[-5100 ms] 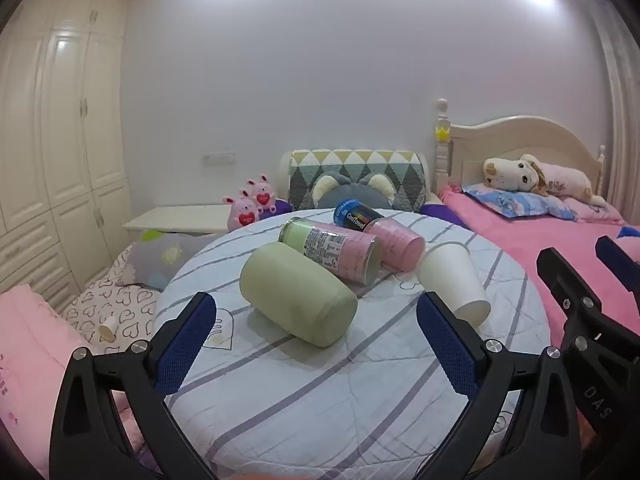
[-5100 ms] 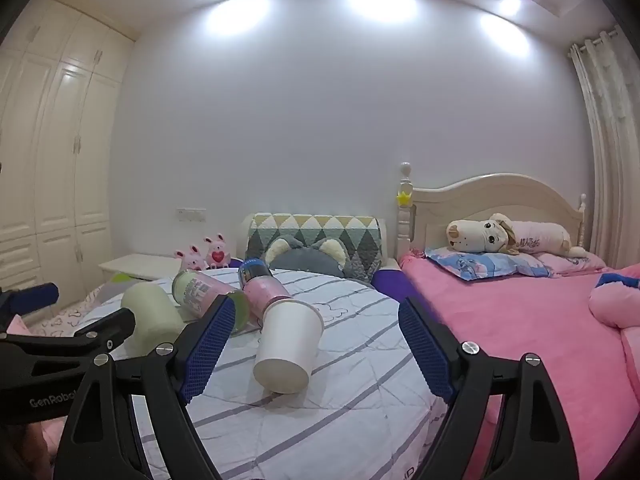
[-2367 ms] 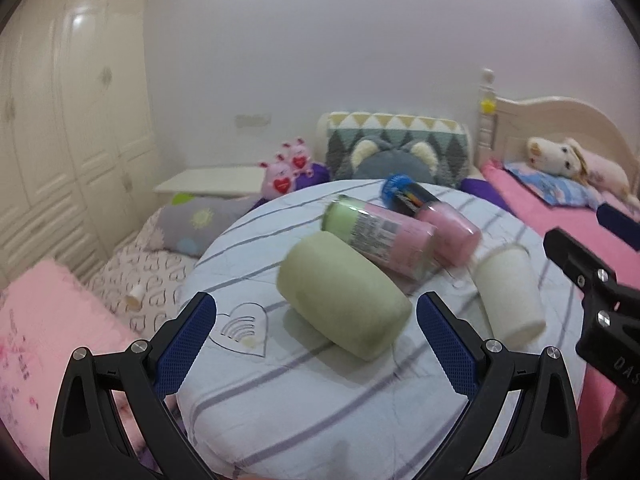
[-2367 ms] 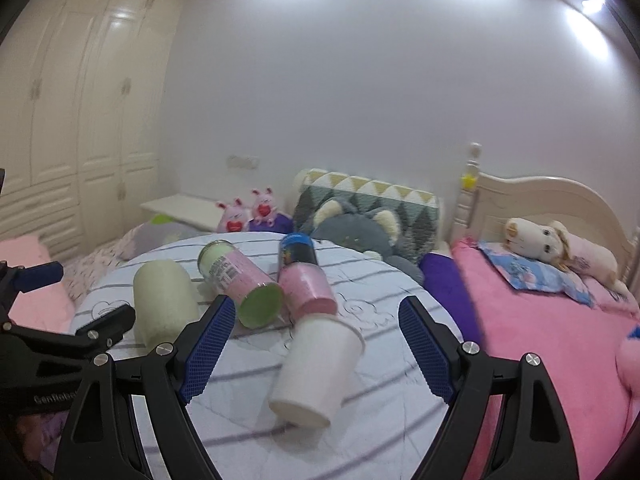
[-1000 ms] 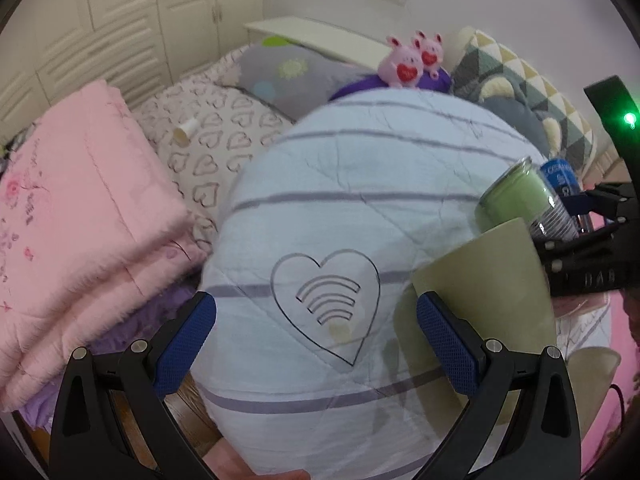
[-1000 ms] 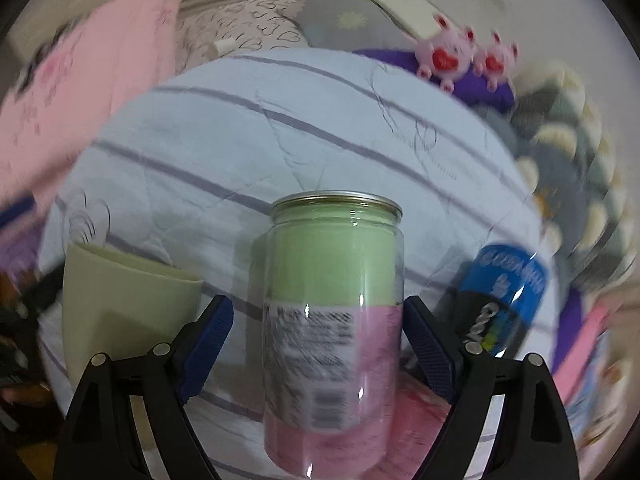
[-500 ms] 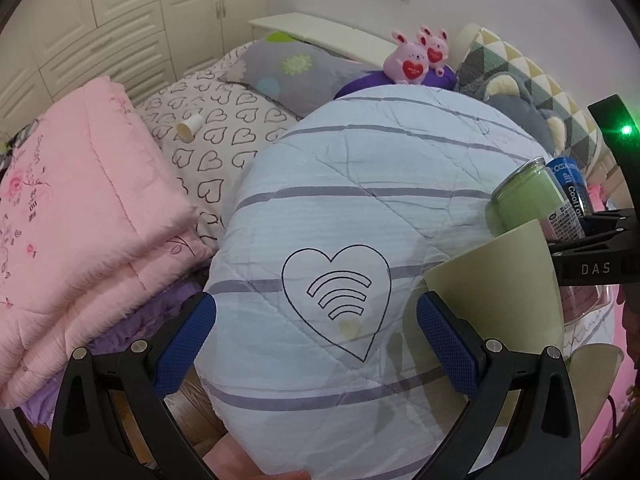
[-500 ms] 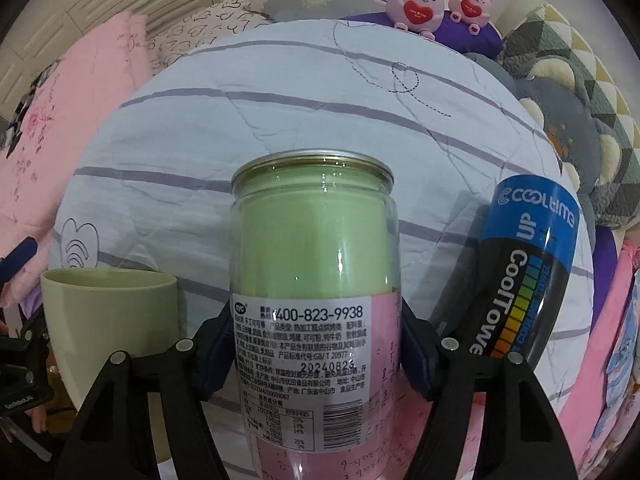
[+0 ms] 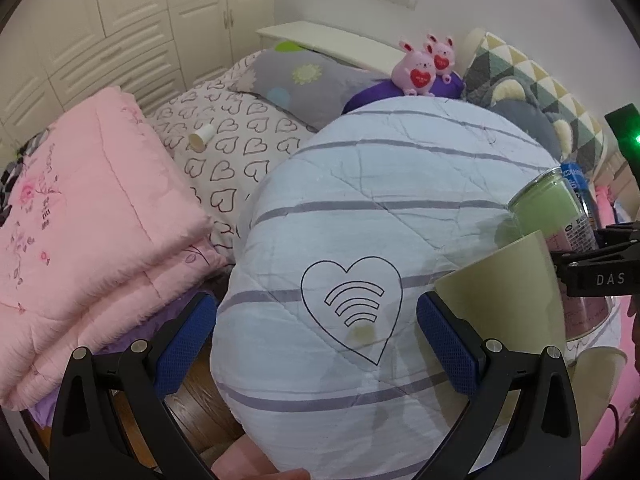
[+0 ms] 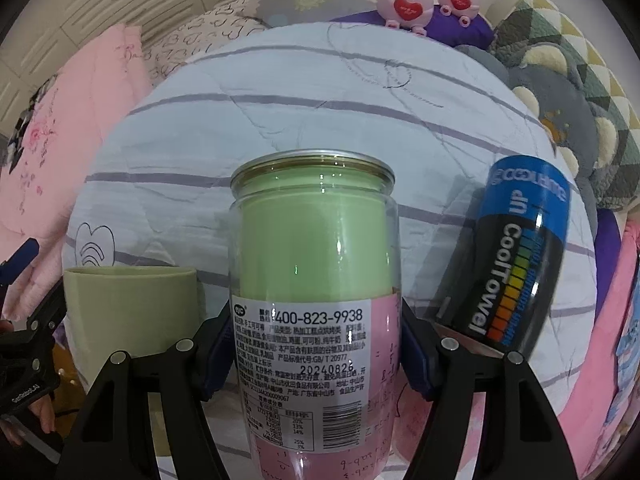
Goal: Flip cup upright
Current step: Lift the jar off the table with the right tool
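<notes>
A clear green-and-pink jar (image 10: 316,312) lies on the round striped table (image 10: 320,92). My right gripper (image 10: 316,352) is shut on the jar, one pad on each side of its label. The jar also shows in the left wrist view (image 9: 560,216), with the right gripper's arm across it. A pale green cup (image 10: 128,312) lies on its side to the jar's left, its open mouth facing away from the camera. In the left wrist view the cup (image 9: 508,304) lies just beyond my right fingertip. My left gripper (image 9: 316,340) is open and empty over the table's near edge.
A blue-and-black CoolTowel can (image 10: 520,268) lies right of the jar. A white paper cup (image 9: 596,376) lies at the table's edge. Pink folded blankets (image 9: 88,232), a heart-print pillow (image 9: 228,152) and two pink bunny toys (image 9: 424,68) lie beyond the table.
My right gripper has closed further onto the jar and moved in closer. The left gripper has barely moved and stays open.
</notes>
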The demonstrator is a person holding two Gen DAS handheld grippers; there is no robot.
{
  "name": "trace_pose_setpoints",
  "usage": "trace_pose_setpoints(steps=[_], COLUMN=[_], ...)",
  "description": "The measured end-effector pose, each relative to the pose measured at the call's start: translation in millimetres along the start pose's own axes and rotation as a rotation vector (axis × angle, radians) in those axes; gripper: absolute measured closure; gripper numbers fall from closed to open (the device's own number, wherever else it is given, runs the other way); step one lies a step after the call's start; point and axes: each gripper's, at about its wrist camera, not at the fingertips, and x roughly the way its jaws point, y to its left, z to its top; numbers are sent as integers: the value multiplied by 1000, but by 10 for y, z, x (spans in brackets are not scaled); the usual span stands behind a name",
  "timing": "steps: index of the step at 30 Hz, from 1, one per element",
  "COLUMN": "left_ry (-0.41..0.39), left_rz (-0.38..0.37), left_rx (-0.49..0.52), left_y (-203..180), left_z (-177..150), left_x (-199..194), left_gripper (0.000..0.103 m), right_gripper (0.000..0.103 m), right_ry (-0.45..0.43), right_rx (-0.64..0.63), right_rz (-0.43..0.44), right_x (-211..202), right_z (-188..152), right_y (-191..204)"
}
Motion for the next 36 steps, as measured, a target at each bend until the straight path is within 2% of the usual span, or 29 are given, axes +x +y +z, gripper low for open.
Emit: trace_pose_setpoints(steps=[7, 11, 16, 19, 22, 26, 33, 36], left_ry=[-35, -53, -52, -55, -50, -41, -18, 5], left_rz=[4, -29, -59, -91, -129, -163, -179, -194], left_rx=[29, 84, 243, 315, 413, 522, 669, 705], left_y=[6, -17, -144, -133, -139, -112, -133, -136], left_z=[32, 43, 69, 77, 43, -30, -172, -205], left_x=[-168, -312, -415, -468, -504, -511, -360, -275], left_gripper=[1, 1, 1, 1, 1, 1, 1, 1], right_gripper=[33, 32, 32, 32, 32, 32, 32, 32], right_ry=[-55, -87, -136, -170, -203, -217, -221, -222], right_rx=[44, 109, 264, 335, 437, 513, 704, 744], right_rz=[-4, -2, 27, 11, 36, 66, 86, 50], right_x=[-348, -584, -775, -825, -821, -731, -417, -270], right_z=[-122, -322, -680, -881, -1097, -1297, -1602, -1644], right_y=[40, 76, 137, 243, 320, 492, 692, 774])
